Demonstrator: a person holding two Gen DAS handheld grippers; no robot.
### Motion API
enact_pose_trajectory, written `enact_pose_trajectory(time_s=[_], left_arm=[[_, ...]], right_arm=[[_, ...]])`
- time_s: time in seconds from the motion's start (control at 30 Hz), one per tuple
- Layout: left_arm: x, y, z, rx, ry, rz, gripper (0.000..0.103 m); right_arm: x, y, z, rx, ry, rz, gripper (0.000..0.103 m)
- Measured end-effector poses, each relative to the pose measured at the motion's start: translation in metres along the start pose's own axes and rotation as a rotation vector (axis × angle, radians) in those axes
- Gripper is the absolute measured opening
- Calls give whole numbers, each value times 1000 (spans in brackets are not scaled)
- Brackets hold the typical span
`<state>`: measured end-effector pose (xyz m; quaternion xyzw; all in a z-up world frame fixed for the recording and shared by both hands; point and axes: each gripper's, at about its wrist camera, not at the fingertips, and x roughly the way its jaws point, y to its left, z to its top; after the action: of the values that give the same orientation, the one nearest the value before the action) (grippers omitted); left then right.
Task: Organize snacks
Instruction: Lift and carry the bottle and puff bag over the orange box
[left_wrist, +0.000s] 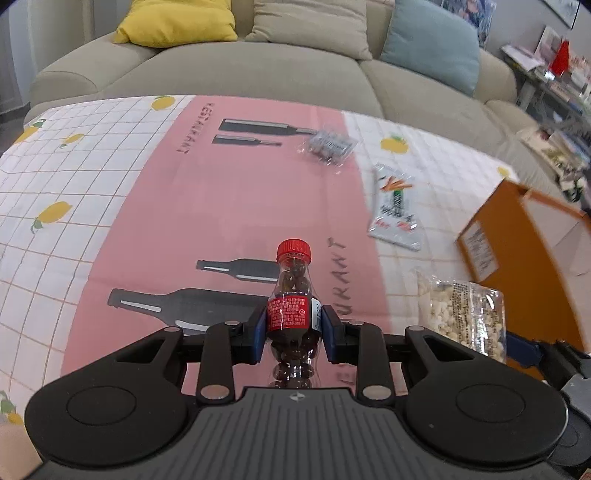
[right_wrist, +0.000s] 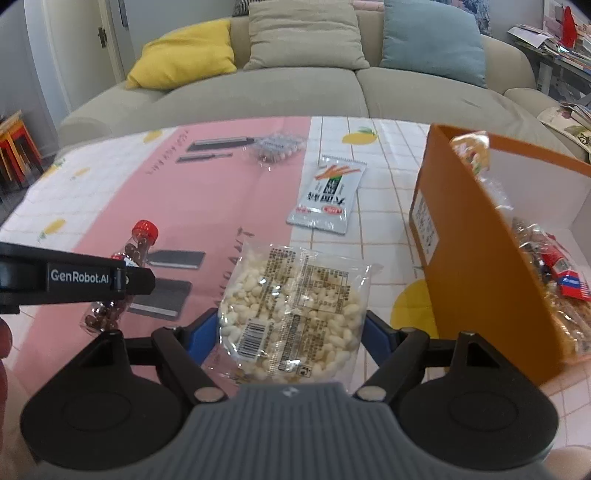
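On the left, the left gripper (left_wrist: 293, 326) clamps a small red-capped bottle (left_wrist: 291, 291) of dark candies upright by its label. Beside it, the right gripper (right_wrist: 290, 328) pinches a clear bag of white puffs (right_wrist: 295, 310) between widely spread jaws. The orange box (right_wrist: 476, 266), nearest the right hand, stands open at the right of the pink-and-checked bench (left_wrist: 229, 206), with a sofa (right_wrist: 258, 92) beyond.

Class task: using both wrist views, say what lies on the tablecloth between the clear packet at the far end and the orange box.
The white sachet with carrot print lies flat between the clear packet and the orange box. The right wrist view shows it best; the left wrist view confirms it.
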<state>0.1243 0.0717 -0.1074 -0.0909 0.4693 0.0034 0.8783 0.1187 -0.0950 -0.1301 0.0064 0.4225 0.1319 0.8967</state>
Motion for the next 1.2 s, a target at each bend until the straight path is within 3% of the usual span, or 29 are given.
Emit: enact_pose_trajectory(time_s=[0.37,0.63,0.87,1.03,1.2], left_arm=[[-66,-42,8,61,-83,-98,34],[-104,-90,6,133,-124,-199,34],[-118,-145,6,221,-117,-284,34],[-116,-191,17,264,-66,-390,34],[-103,-236,27,331,-19,-444,34]], right_arm=[[-87,-19,5,91,-104,70,78],[-148,-42,3,74,-203,40,78],[-194,-82,3,35,-260,-1,78],[-216,-123,12,-1,-260,-39,78],[-224,-169,26,-9,-234,-75,78]])
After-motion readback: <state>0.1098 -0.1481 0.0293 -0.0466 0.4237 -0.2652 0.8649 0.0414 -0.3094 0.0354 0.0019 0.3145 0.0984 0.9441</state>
